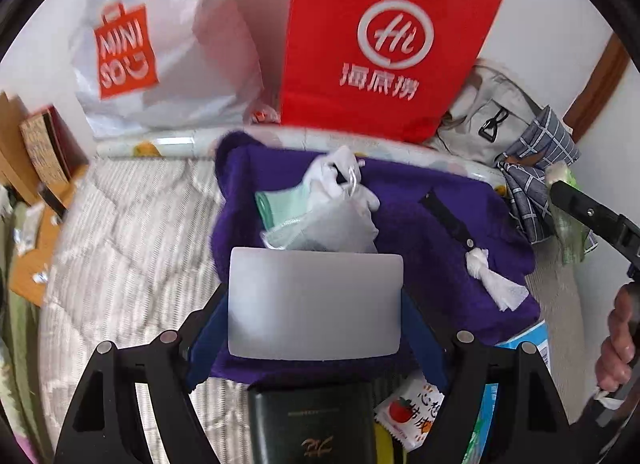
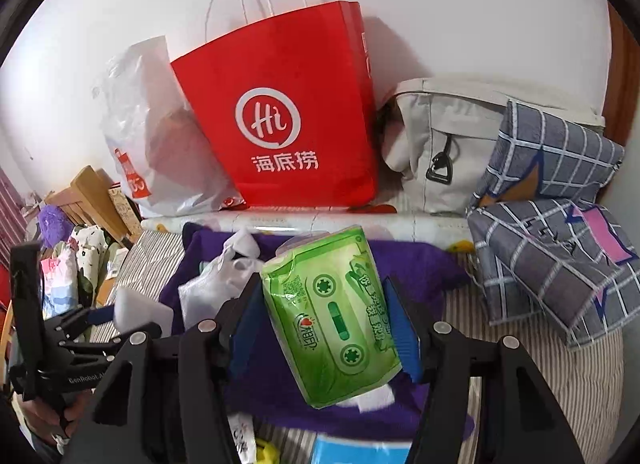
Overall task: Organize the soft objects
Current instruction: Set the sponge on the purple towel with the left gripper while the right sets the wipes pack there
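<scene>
My left gripper [image 1: 316,306] is shut on a pale grey foam block [image 1: 315,304], held above a purple fleece cloth [image 1: 432,232] on the bed. On the cloth lie a white plastic bag of soft items [image 1: 336,204] and a knotted white tissue [image 1: 496,280]. My right gripper [image 2: 324,320] is shut on a green tissue pack [image 2: 336,316], held above the same purple cloth [image 2: 416,264]. The left gripper with its foam block [image 2: 140,308] shows at the left of the right wrist view.
A red paper bag [image 2: 288,120], a white Miniso plastic bag [image 1: 160,48], a grey backpack [image 2: 440,136] and folded checked bedding [image 2: 552,248] line the wall. Snack packets [image 1: 408,412] and a dark box [image 1: 316,424] lie near me. Wooden furniture [image 1: 36,152] stands left.
</scene>
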Action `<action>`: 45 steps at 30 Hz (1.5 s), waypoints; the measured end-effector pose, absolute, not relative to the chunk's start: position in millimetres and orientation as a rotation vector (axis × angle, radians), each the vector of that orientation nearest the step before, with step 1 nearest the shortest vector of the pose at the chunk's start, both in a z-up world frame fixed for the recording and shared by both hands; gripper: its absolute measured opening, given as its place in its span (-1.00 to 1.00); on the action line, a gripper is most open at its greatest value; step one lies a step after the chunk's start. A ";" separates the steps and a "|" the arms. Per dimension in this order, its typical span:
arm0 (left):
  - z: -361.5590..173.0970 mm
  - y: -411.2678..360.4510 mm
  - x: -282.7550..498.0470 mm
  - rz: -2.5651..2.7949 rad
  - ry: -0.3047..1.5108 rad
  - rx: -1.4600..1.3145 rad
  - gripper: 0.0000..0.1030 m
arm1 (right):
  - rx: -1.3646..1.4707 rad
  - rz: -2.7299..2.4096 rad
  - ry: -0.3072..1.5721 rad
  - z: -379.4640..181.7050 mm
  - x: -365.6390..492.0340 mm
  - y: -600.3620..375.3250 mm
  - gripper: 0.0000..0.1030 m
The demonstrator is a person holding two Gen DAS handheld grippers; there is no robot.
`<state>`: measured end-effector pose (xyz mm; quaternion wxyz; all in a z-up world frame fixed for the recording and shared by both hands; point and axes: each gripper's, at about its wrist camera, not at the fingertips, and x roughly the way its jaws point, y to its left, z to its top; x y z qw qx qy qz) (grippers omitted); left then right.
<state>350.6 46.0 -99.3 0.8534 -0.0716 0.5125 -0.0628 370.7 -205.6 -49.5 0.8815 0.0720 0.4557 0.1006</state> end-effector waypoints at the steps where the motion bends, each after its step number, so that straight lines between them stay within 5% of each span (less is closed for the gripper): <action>1: -103.1 45.1 352.6 -0.141 1.088 -0.157 0.56 | 0.148 0.210 0.956 -53.8 373.9 -205.3 0.14; 15: -144.9 25.1 379.3 -0.161 1.181 -0.112 0.57 | 0.177 0.325 1.186 -143.4 392.4 -182.3 0.15; 26: -150.6 26.6 384.6 -0.173 1.191 -0.129 0.69 | 0.174 0.315 1.181 -140.1 394.4 -186.5 0.40; 39: -111.5 50.3 362.6 -0.184 1.095 -0.193 0.85 | 0.168 0.346 1.033 -94.8 336.9 -184.7 0.40; 45: -97.6 74.5 337.2 -0.127 1.054 -0.171 0.85 | -0.014 0.361 1.118 -108.4 289.2 -147.7 0.17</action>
